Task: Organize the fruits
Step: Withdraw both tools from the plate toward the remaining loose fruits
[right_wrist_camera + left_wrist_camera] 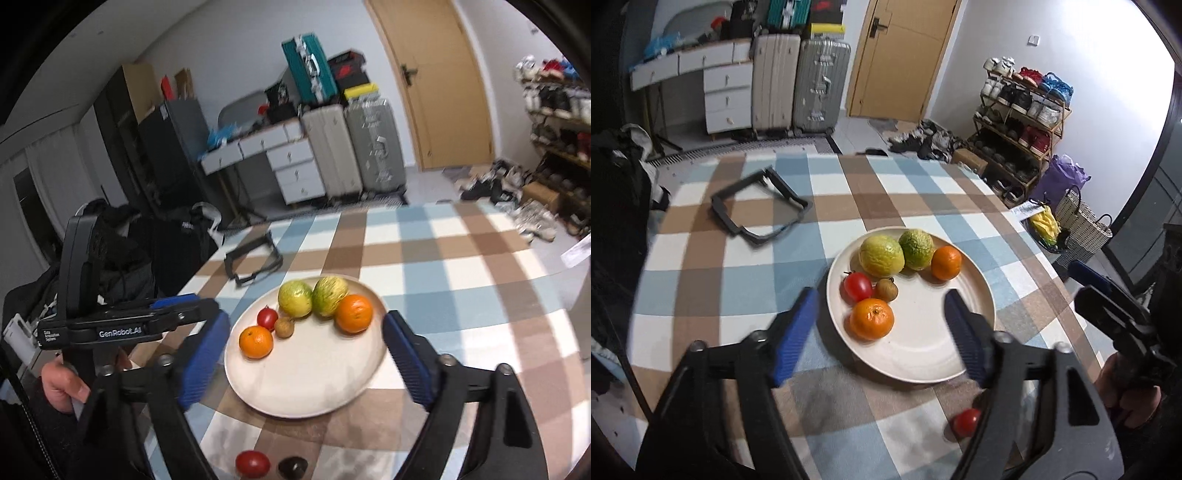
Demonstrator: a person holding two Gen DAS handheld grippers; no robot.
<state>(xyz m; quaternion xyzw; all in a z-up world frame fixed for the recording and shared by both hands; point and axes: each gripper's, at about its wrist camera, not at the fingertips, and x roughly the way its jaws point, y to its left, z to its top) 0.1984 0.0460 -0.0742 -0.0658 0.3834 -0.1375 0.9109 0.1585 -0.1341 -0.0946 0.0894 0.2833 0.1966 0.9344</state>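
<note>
Two hand-held grippers with ribbed blue pads on black frames face a round cream plate (923, 354) on a tablecloth checked in blue, brown and white (738, 266). The left gripper (879, 325) has its jaws spread wide and holds nothing; one pad hangs over the cloth just left of the plate's rim, the other over the plate's right part. The right gripper (304, 345) is likewise spread and empty, its pads flanking the plate on both sides.

Nearest, off the plate on the cloth near the table's near edge, lie a small glossy red tomato (252, 463) and, just beside it, a small dark round fruit (293, 466).

On the plate, the near half is bare, smooth and matte. Beyond it sit a dimpled orange mandarin (871, 318), then a red tomato with a dark stem (857, 287) touching a small brown round fruit (885, 290). Farther back, a rough yellow-green citrus (881, 256) and a greener, bumpy citrus (916, 249) stand side by side, with a second orange mandarin (946, 262) at their right near the rim.

Farther, well apart from the plate toward the left, a black angular plastic frame (759, 205) lies flat. The rest of the cloth up to the far edge is open.
</note>
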